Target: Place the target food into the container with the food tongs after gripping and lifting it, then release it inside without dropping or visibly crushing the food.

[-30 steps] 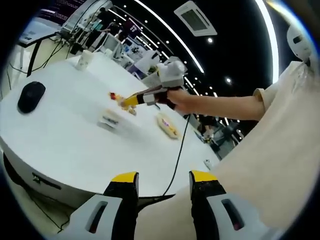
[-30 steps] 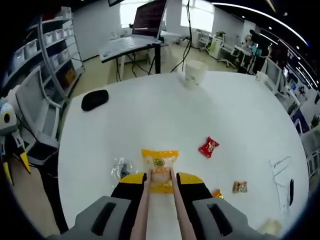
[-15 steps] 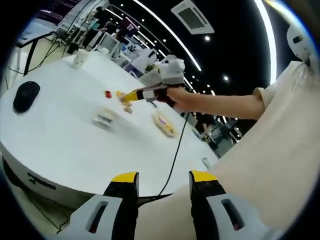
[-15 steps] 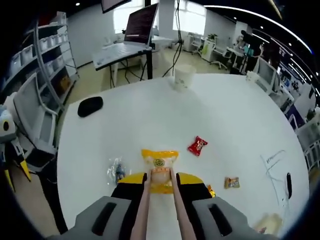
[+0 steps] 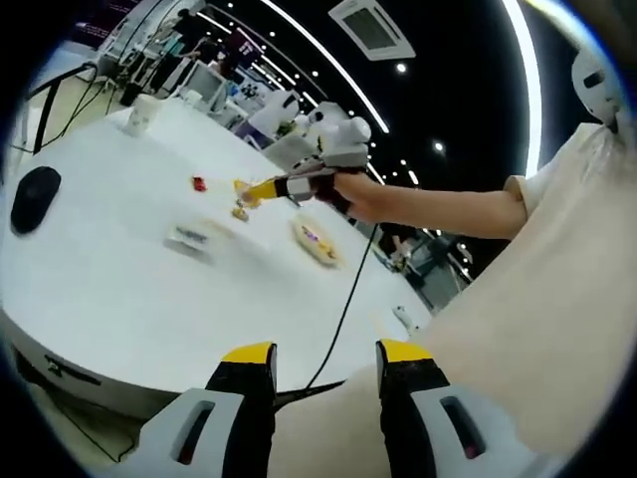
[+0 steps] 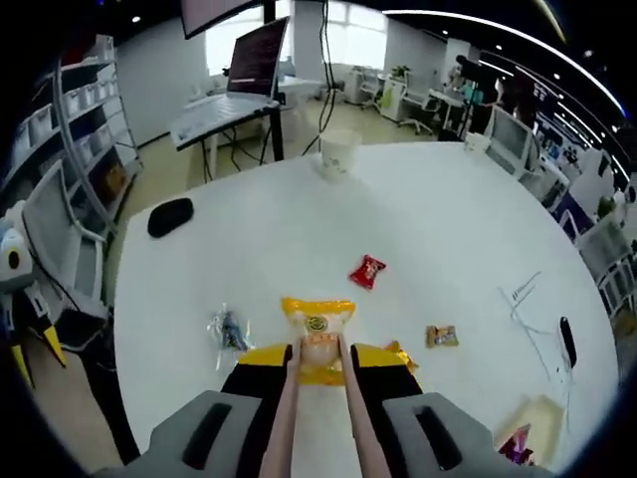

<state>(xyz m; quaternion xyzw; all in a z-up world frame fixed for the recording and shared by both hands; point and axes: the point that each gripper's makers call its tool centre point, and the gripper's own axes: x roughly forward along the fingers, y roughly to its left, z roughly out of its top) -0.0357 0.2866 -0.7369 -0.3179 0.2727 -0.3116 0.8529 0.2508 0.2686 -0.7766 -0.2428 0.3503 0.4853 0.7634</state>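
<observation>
My right gripper (image 6: 318, 355) is shut on a pair of pale food tongs (image 6: 285, 398). The tong tips pinch a yellow snack packet (image 6: 317, 321), which hangs in the air above the white table (image 6: 448, 229). A white paper cup (image 6: 338, 154) stands upright at the far side of the table. From the left gripper view, a hand holds the right gripper (image 5: 299, 185) over the table with the yellow packet (image 5: 245, 189) at its tip. My left gripper (image 5: 326, 360) is open with nothing in it, off the table's edge beside the person's body.
On the table lie a red packet (image 6: 367, 270), a clear wrapped item (image 6: 228, 329), a small brown packet (image 6: 441, 336), a black mouse (image 6: 170, 216), a pen (image 6: 567, 342) and a yellow tray (image 6: 532, 430). A black cable (image 5: 343, 319) trails off the table's near edge.
The right gripper has risen higher above the table with the yellow packet still held in the tongs. The left gripper stays open in the same place.
</observation>
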